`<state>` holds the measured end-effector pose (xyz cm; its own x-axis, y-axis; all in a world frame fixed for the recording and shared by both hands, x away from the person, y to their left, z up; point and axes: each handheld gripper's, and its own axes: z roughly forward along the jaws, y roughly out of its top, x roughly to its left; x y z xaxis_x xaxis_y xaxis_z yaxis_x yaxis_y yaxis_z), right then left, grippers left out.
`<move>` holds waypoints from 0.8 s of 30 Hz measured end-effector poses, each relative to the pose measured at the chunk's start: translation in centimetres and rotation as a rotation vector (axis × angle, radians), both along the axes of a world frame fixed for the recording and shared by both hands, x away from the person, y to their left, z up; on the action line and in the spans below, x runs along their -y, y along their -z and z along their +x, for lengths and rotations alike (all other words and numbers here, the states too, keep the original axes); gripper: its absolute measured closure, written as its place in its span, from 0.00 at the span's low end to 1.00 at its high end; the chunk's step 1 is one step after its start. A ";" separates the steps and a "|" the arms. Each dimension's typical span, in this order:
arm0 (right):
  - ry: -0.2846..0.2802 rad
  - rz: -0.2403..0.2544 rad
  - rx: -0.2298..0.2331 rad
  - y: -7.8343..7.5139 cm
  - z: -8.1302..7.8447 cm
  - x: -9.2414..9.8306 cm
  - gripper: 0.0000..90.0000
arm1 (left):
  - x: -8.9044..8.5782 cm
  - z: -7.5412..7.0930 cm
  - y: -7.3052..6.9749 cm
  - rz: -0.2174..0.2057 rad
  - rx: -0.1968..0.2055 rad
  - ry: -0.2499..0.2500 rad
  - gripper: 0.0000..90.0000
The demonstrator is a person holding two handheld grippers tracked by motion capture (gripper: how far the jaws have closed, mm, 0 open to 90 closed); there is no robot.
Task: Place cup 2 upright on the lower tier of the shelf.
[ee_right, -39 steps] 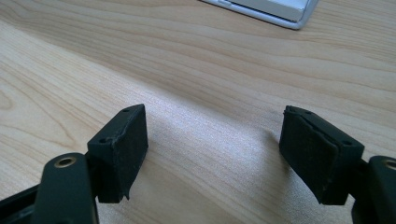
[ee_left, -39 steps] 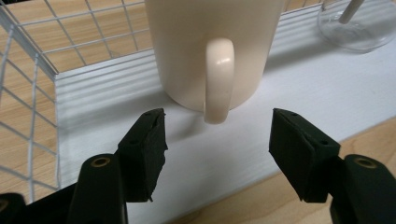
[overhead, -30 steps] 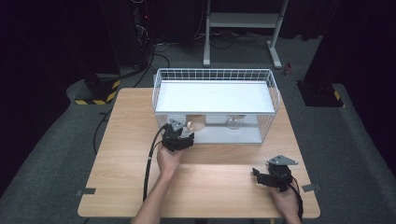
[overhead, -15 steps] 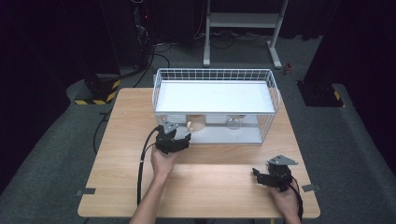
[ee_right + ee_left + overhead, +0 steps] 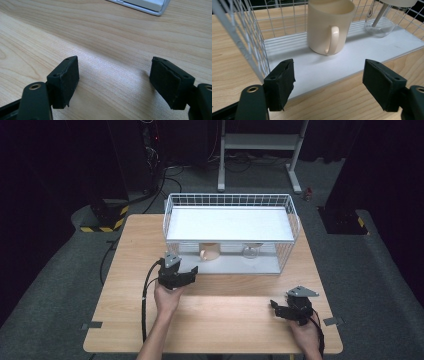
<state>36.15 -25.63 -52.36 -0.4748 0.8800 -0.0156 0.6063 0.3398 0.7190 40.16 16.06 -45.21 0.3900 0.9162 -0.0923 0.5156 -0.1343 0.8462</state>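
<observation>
- A big light-brown wooden table (image 5: pixel 125 270) fills the middle of the high view, with dark grey floor all around it.
- A white wire rack with two flat white shelves (image 5: pixel 230 224) stands on the far half of the table, toward 12 o'clock. Its front side is open.
- The left gripper (image 5: pixel 181 274), black with a grey three-cornered plate on top, is held in the left hand (image 5: pixel 166 297). It sits just in front of the rack's bottom shelf, at about 10 o'clock from the middle of the table. A black cable trails back from it toward 6 o'clock.
- The left gripper's jaws stand wide apart with nothing between them. In the left gripper view they point at the front edge of the bottom shelf (image 5: pixel 352 50).
- The right gripper (image 5: pixel 280 307), also black with a grey plate, rests low over the table at about 4 o'clock, well apart from the rack. Its jaws are spread wide too and hold nothing. In the right gripper view, bare wood lies under them.
- A cream round mug with a curved handle (image 5: pixel 328 26) stands upright on the bottom shelf. Its handle faces the left gripper. It sits at 12 o'clock from those jaws, not touching them.
- A small clear glass jar (image 5: pixel 378 25) stands on the same shelf, near the mug at its 3 o'clock side.
</observation>
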 end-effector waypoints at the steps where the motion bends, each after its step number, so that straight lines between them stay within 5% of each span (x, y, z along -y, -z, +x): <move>1: 0.000 0.000 0.000 0.0 0.0 0.0 0.26 | -0.1 -0.1 0.0 0.002 0.003 0.000 0.29; 24: 0.001 0.001 0.000 0.0 0.0 0.0 0.26 | -2.7 -2.1 -0.1 -0.020 0.006 -0.039 0.26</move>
